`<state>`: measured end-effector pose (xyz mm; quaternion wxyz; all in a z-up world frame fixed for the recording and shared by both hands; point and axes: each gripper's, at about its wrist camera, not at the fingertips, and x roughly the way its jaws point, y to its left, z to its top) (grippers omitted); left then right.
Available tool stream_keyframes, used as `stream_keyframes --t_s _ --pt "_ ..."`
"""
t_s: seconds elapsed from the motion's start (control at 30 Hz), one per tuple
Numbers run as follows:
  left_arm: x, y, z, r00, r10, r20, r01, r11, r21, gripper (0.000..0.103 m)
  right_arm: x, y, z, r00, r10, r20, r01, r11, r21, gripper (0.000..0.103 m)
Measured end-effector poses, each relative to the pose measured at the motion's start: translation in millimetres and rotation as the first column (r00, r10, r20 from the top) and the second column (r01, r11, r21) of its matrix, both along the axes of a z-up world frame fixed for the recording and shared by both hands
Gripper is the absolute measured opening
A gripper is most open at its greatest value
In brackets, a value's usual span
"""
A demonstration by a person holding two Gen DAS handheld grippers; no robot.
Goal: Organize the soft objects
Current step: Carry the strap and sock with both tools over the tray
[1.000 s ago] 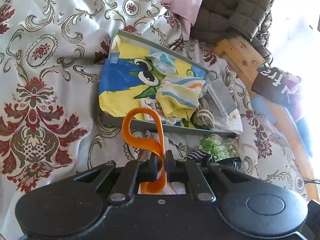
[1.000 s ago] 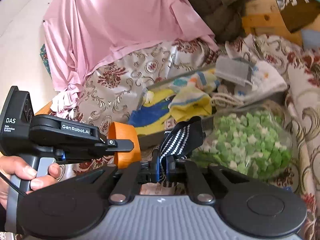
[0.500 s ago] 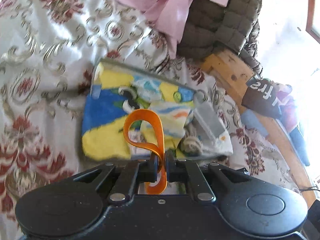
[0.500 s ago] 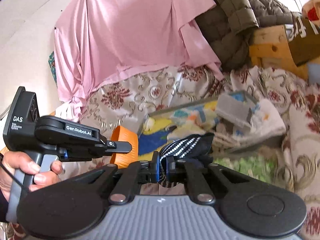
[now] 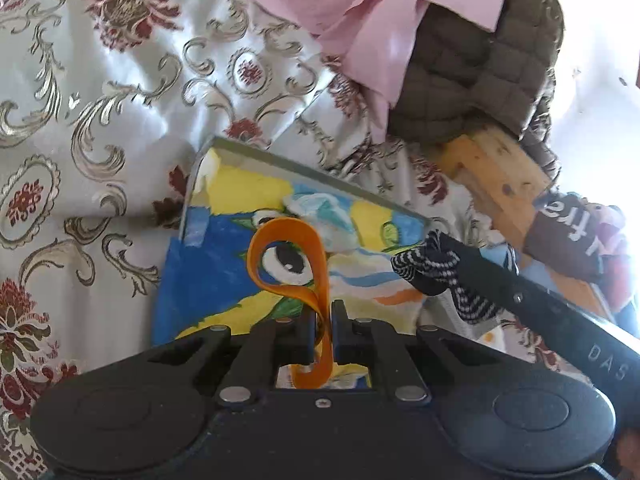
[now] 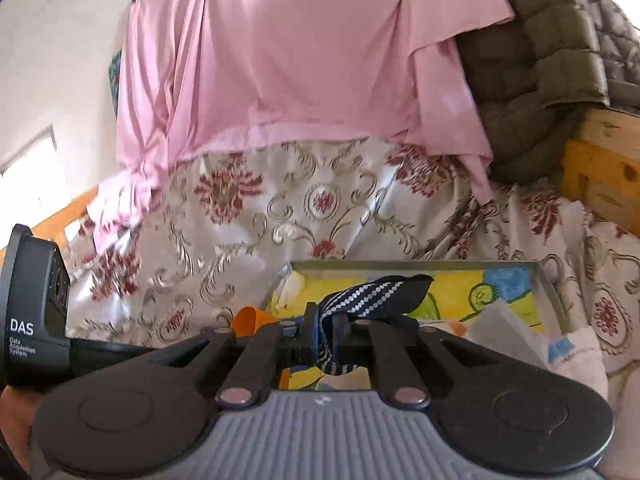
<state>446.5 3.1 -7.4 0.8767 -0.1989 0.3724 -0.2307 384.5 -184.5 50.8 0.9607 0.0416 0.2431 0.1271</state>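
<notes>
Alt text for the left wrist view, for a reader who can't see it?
The left gripper pinches an orange band above a grey tray lined with a yellow-and-blue cartoon cloth on a floral bedspread. From the right, the right gripper brings in a navy dotted cloth.

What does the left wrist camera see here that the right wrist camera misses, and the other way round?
Only the left wrist view shows the painted eye in the tray's picture and the whole orange loop in the left gripper. Only the right wrist view shows a hand and the white wall. Both show the tray, the pink cloth and the dotted dark fabric in the right gripper.
</notes>
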Motion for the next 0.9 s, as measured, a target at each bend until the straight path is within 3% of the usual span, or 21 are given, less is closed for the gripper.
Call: stream_keyframes --t_s 0.37,0.63,0.9 --pt "8 8 -27 0.998 0.007 -0.058 -0.006 1.0 0.014 0.008 24 32 -27 0.993 0.066 -0.102 -0.073 0.995 -0.064 0.008" --pt "14 11 -35 0.995 0.034 -0.09 -0.033 0.999 0.01 0.011 31 21 -42 0.982 0.028 -0.186 -0.044 0.996 -0.08 0.011" --pt "18 11 -37 0.994 0.059 -0.095 -0.058 0.998 0.018 0.018 33 14 -46 0.98 0.004 -0.2 -0.036 0.987 -0.159 0.021"
